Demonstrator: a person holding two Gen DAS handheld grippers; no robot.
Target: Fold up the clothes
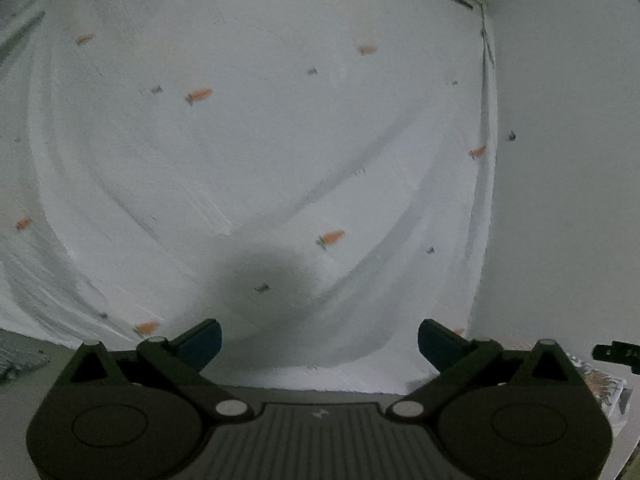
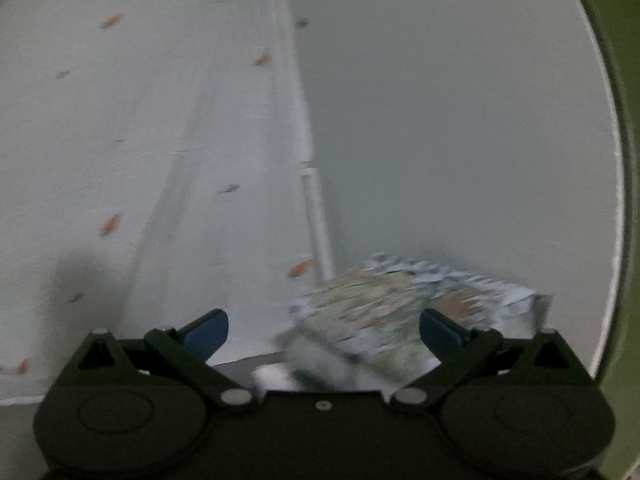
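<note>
Left gripper (image 1: 319, 338) jaws wide, nothing between them, above a white cloth (image 1: 248, 152) with small orange prints, spread wrinkled on a pale table (image 1: 560, 200). Right gripper (image 2: 323, 330) also wide and empty, over the cloth's right edge (image 2: 120, 140). A patterned folded stack (image 2: 400, 304) sits just beside that edge; the view is blurred.

Left tongs (image 1: 319, 338) spread wide, blue pads apart — right tongs (image 2: 324, 328) likewise, gripping nothing
</note>
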